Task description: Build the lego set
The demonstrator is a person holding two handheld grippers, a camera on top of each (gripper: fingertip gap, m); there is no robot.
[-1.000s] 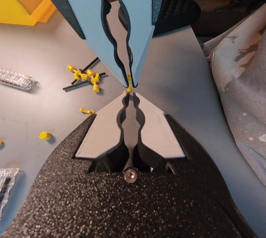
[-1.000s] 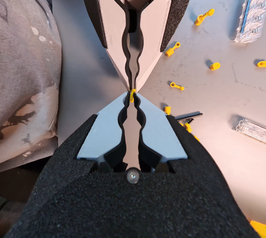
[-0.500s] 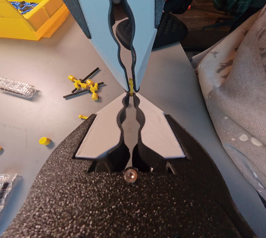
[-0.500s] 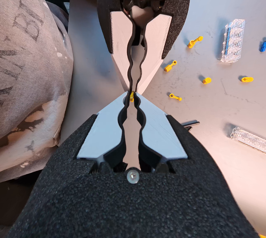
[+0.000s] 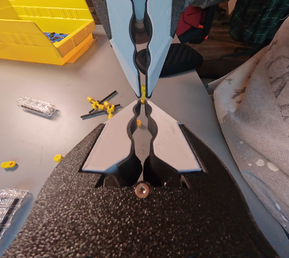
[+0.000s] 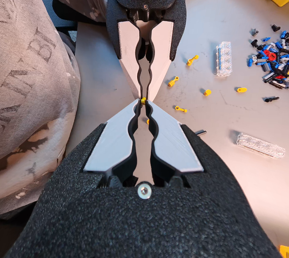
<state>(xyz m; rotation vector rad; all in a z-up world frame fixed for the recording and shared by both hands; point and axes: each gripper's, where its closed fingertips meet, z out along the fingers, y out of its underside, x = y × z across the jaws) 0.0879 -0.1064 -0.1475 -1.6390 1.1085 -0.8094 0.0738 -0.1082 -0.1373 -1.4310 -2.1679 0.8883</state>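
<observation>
Yellow plastic connecting rod point(image 5: 142, 96) is being pinched tip to tip: the left gripper point(image 5: 142, 101) is clamping its lower end while the right gripper point(image 5: 142, 95), directly opposite, is clamping the upper end. Beyond the left fingertips point(image 5: 136, 104), a piston-and-axle cluster point(image 5: 102, 106) is lying on the grey table point(image 5: 62, 81). Keeping both grippers aligned seems wise, so the rod is not twisting.

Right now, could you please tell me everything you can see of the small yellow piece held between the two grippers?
The small yellow piece is a slim glossy plastic rod with a rounded end, upright in the left wrist view. The left gripper and right gripper meet tip to tip and both pinch it above the grey table. Nothing else touches it.
</observation>
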